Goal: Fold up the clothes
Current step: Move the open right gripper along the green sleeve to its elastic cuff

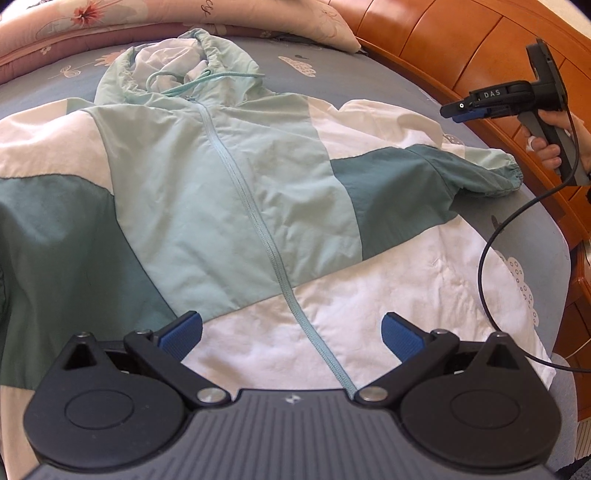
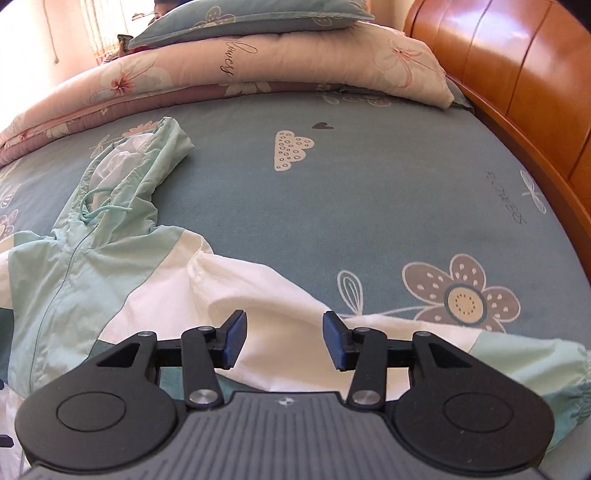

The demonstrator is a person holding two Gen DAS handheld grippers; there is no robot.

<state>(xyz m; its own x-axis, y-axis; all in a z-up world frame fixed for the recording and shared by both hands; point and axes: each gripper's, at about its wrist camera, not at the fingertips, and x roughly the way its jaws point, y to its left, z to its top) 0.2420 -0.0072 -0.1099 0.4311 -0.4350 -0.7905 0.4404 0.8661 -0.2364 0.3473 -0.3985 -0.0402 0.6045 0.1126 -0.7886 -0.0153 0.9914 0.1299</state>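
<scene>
A hooded zip jacket (image 1: pixel 229 177) in mint, dark green and white lies spread face up on the bed, hood (image 1: pixel 173 70) towards the quilt. My left gripper (image 1: pixel 293 336) hovers over its white lower part by the zip, jaws wide apart with nothing between the pads. In the right wrist view the jacket (image 2: pixel 74 288) fills the lower left, and its white sleeve (image 2: pixel 258 295) runs under my right gripper (image 2: pixel 284 341). That gripper stands open above the sleeve without pinching the cloth. The left wrist view also shows the right gripper (image 1: pixel 458 110) raised over the sleeve, held by a hand (image 1: pixel 550 147).
A grey-blue patterned sheet (image 2: pixel 369 192) covers the bed. A folded floral quilt (image 2: pixel 258 74) and a pillow (image 2: pixel 258 14) lie beyond the hood. A wooden headboard (image 2: pixel 517 74) runs along the right side. A black cable (image 1: pixel 487 251) hangs from the right gripper over the jacket's edge.
</scene>
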